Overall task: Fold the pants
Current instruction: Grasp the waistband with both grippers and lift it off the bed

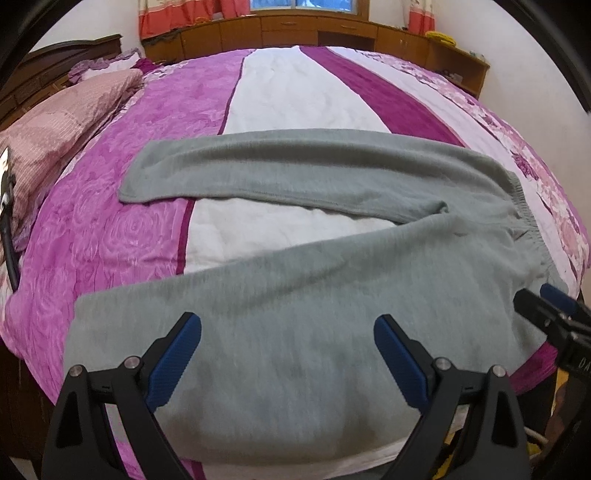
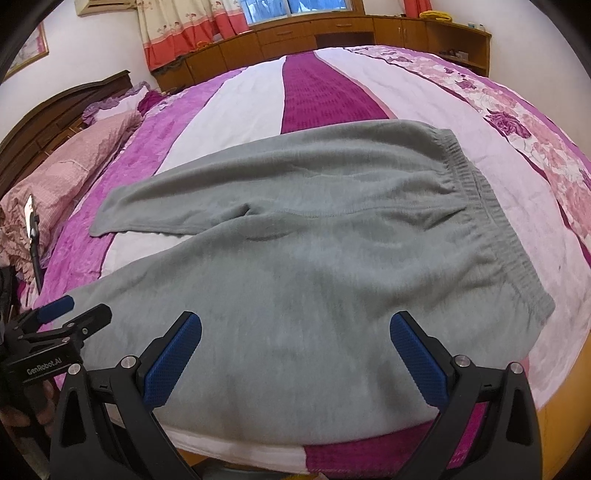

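Grey pants lie spread flat on the bed, the two legs pointing left in a V and the elastic waistband at the right. They also show in the right wrist view, with the waistband there too. My left gripper is open and empty above the near leg. My right gripper is open and empty above the seat, near the front edge. Each gripper shows in the other's view: the right one by the waistband's near corner, the left one over the near leg.
The bed has a purple, white and floral striped cover. Pink pillows and a dark wooden headboard are at the left. Wooden cabinets and curtains run along the far wall. A phone on a stand stands at the left.
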Available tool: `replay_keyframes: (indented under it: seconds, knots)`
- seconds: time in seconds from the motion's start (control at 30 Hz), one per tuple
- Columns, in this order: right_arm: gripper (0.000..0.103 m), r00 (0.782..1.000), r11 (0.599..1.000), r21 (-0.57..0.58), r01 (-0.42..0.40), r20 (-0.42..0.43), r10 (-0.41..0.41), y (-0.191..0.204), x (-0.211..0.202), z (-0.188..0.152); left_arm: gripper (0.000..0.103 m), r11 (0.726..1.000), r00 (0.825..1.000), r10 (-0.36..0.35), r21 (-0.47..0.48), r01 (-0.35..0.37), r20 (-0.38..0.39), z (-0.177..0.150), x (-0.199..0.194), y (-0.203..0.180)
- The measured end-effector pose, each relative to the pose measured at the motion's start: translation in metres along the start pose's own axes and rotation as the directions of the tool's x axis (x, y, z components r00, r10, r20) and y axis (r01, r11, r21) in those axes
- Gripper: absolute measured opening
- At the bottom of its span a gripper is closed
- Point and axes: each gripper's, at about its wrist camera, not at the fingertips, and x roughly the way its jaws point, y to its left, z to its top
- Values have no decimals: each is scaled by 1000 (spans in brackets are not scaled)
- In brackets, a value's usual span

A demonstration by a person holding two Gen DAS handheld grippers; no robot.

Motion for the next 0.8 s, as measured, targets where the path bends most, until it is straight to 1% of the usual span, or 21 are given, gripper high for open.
replay_keyframes:
  seconds: [0.13, 0.33, 0.5, 0.6, 0.73, 0.8]
  knots:
    - [99, 1000, 1000, -20, -5, -2, 5, -4, 3, 20, 97, 999, 1000, 6, 49, -5, -5, 21, 5, 3]
    - [99, 999, 999, -30, -43, -21, 43, -13, 7, 61, 97, 996, 1000, -4, 88, 3, 8, 67, 10, 8]
    - [99, 997, 997, -49, -65, -40, 63, -22, 13, 96, 97, 994, 999, -38, 99, 37, 3, 106, 19, 12]
    - [99, 996, 996, -47, -76, -56, 73, -29, 19, 117, 97, 992, 999, -48, 112, 49, -14, 129, 30, 13]
    - [99, 996, 997, -49, -57, -70, 53, -39, 32, 144, 97, 989, 994, -79, 119, 87, -71, 156, 54, 16]
    - [99, 995, 998, -46, -52, -85, 48, -45, 42, 158, 97, 988, 993, -77, 124, 88, -93, 168, 69, 19]
